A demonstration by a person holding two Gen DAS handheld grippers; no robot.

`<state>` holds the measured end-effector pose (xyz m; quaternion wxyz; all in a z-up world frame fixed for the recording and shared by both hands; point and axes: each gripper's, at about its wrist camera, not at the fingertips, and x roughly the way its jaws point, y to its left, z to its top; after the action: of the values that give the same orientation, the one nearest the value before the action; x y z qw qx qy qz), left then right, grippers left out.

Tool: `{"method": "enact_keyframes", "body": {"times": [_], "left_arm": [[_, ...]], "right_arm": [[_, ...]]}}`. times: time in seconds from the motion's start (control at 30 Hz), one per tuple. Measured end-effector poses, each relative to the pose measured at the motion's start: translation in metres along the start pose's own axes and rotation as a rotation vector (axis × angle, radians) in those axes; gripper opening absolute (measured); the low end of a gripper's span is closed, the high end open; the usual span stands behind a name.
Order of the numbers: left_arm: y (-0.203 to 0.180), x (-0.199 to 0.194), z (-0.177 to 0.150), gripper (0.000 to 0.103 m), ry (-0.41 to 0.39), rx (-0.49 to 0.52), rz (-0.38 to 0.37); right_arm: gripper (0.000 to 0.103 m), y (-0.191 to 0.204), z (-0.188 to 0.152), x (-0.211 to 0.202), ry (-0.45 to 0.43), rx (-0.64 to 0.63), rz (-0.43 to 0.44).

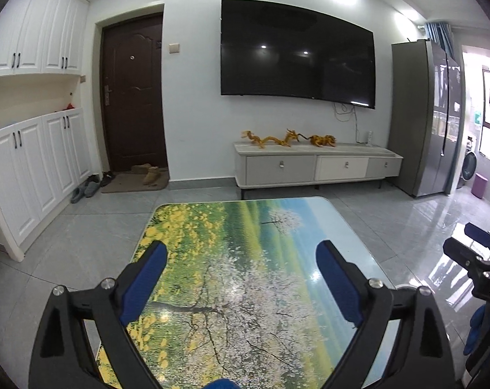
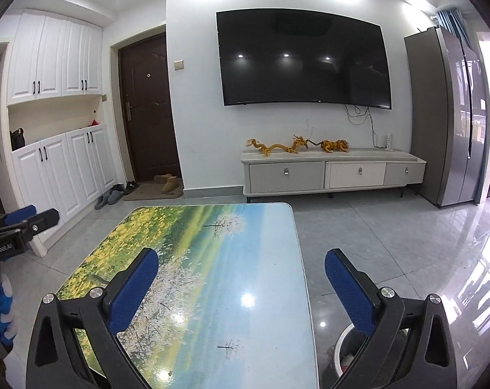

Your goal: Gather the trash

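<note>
A low table [image 1: 245, 259] with a glossy meadow-and-blossom print lies in front of both grippers; it also shows in the right wrist view [image 2: 219, 259]. I see no loose trash on its top. My left gripper [image 1: 241, 259] is open and empty above the table. My right gripper [image 2: 241, 265] is open and empty over the table's right edge. A white trash bin [image 2: 342, 353] with some crumpled waste inside stands on the floor by the table's right side, partly hidden behind my right finger. Each gripper shows at the edge of the other's view, the right one [image 1: 471, 249] and the left one [image 2: 24, 223].
A TV [image 1: 296, 52] hangs on the far wall above a white cabinet [image 1: 316, 165] with golden dragon figures. A dark door [image 1: 131, 97], shoes and white cupboards [image 1: 34, 162] are at the left. A grey fridge [image 1: 423, 113] stands at the right. The floor is grey tile.
</note>
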<state>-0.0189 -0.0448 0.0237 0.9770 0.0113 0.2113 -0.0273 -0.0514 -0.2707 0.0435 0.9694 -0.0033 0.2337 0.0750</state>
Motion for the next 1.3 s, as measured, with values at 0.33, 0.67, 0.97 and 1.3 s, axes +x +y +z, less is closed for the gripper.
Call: {"method": "enact_keyframes", "body": {"times": [0.33,0.67,0.97,1.3], "left_arm": [[-0.008,-0.013,-0.022,0.103,-0.097,-0.015,0.093],[-0.025,0.002,-0.031,0.103,-0.093,-0.005,0.084],[-0.033,0.007,-0.025,0.103,-0.100,-0.014,0.052],[-0.030,0.022,-0.022,0.103,-0.071,-0.001,0.099]], "right_arm": [[0.103,0.006,-0.011,-0.006,-0.039,0.000,-0.108],[0.103,-0.007,-0.025,-0.005,-0.046,0.029,-0.202],[0.103,-0.016,-0.021,0.002,-0.058,0.036,-0.239],[0.103,-0.014,-0.016,0.013,-0.050,0.007,-0.262]]}}
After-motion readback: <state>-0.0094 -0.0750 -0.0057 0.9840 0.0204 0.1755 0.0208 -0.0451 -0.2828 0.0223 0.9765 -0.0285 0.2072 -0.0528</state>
